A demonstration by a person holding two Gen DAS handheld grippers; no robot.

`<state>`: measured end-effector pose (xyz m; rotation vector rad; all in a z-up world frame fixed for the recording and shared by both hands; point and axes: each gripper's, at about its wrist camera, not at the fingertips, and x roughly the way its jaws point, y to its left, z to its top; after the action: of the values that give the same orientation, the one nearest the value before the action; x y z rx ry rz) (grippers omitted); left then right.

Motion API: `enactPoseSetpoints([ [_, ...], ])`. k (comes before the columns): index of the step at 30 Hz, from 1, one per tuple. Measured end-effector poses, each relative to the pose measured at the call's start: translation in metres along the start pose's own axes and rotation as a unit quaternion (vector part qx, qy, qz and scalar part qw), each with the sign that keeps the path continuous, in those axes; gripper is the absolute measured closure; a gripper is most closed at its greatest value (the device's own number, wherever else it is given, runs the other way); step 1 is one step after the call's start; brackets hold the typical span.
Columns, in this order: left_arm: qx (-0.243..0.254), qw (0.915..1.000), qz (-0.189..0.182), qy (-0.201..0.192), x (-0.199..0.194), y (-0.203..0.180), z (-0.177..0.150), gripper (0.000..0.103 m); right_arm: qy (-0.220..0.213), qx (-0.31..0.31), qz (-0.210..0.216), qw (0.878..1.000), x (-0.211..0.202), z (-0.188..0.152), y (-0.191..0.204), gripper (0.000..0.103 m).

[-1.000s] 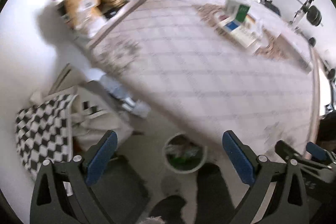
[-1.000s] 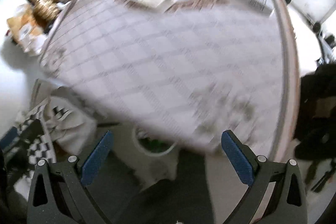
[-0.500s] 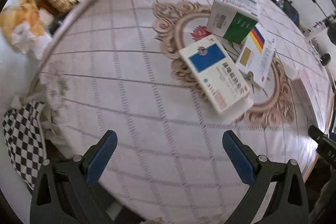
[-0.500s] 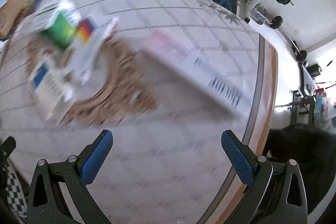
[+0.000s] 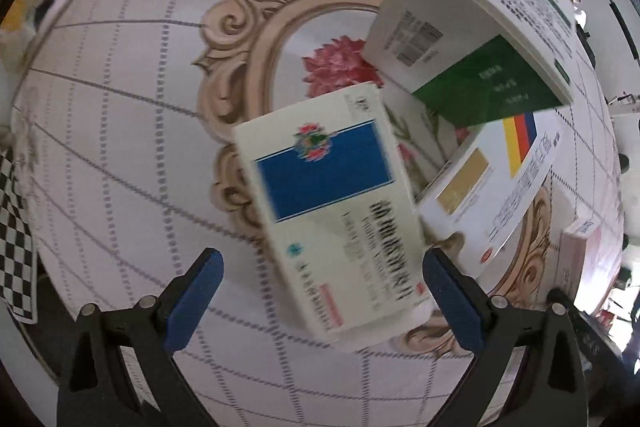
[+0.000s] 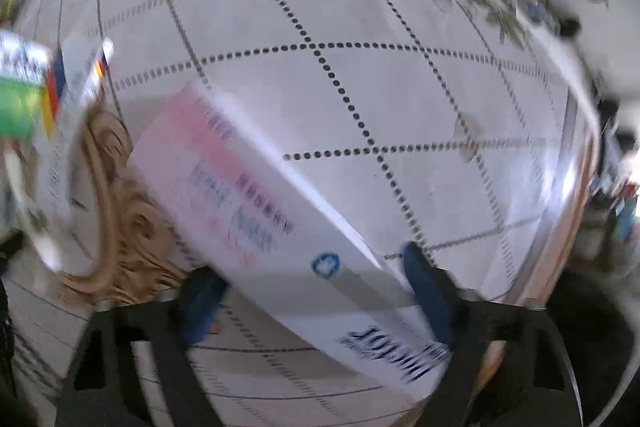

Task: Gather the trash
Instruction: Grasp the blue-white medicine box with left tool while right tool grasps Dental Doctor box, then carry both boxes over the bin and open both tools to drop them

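My left gripper (image 5: 322, 291) is open, its blue pads on either side of the near end of a white medicine box with a blue panel (image 5: 328, 187) that lies flat on the table. A green and white box (image 5: 472, 47) and a white box with a gold square and a colour stripe (image 5: 492, 183) lie just beyond it. My right gripper (image 6: 316, 295) is open over a long white and pink box (image 6: 272, 227), whose near end sits between the pads. The view is blurred.
The table wears a white grid-patterned cloth (image 5: 120, 131) with an ornate tan frame and red flower print (image 5: 248, 39). The pink box also shows at the right in the left wrist view (image 5: 580, 267). The table's curved edge (image 6: 576, 187) runs at the right.
Both grippers have moved from above the floor bin by the table's edge up over the table and closed in on the boxes, left on the blue box, right on the pink one.
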<state>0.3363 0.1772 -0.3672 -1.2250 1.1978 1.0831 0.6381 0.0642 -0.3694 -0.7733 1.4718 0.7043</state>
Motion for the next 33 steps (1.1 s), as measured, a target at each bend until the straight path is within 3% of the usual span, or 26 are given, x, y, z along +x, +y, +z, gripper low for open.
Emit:
enactPoseSetpoints([
  [2, -0.012, 0.9999, -0.003, 0.002, 0.003, 0.001, 0.002, 0.002, 0.012, 0.060, 0.051, 0.997, -0.001, -0.005, -0.007, 0.033],
  [5, -0.021, 0.9996, -0.015, 0.006, 0.007, 0.006, 0.003, 0.023, 0.035, 0.117, 0.131, 0.984, -0.001, -0.016, -0.011, 0.033],
  [7, -0.009, 0.9999, -0.014, -0.003, 0.004, 0.012, 0.001, 0.027, 0.032, 0.102, 0.147, 0.983, -0.005, -0.021, -0.006, 0.029],
  [9, 0.023, 0.9996, -0.005, -0.013, 0.005, 0.010, -0.010, 0.028, 0.022, 0.072, 0.120, 0.990, -0.010, -0.030, 0.001, 0.022],
  [13, 0.128, 0.9913, 0.023, -0.022, 0.006, 0.019, -0.052, 0.027, 0.013, 0.010, 0.063, 0.998, 0.000, -0.044, 0.019, 0.022],
  [14, 0.145, 0.9891, 0.021, -0.016, 0.007, 0.021, -0.061, 0.028, 0.010, 0.007, 0.055, 0.998, 0.002, -0.049, 0.021, 0.027],
  [16, 0.162, 0.9865, 0.021, -0.005, 0.009, 0.031, -0.080, 0.028, -0.016, -0.002, 0.026, 1.000, -0.004, -0.063, 0.026, 0.051],
  [17, 0.163, 0.9865, 0.014, 0.007, 0.010, 0.038, -0.089, 0.028, -0.013, 0.004, 0.038, 0.999, -0.004, -0.070, 0.026, 0.050],
  [19, 0.150, 0.9883, 0.000, 0.024, 0.013, 0.051, -0.099, 0.027, 0.003, 0.020, 0.063, 0.998, -0.001, -0.092, 0.025, 0.051],
  [24, 0.116, 0.9924, -0.037, 0.020, 0.010, 0.073, -0.099, 0.026, 0.027, 0.045, 0.086, 0.995, 0.008, -0.154, 0.028, 0.051],
  [30, 0.058, 0.9979, -0.015, 0.024, 0.014, 0.087, -0.095, 0.026, 0.019, 0.060, 0.064, 0.996, 0.007, -0.177, 0.046, 0.041],
  [33, 0.010, 0.9995, -0.015, 0.027, 0.012, 0.079, -0.090, 0.026, 0.009, 0.056, 0.048, 0.997, 0.006, -0.170, 0.054, 0.041],
])
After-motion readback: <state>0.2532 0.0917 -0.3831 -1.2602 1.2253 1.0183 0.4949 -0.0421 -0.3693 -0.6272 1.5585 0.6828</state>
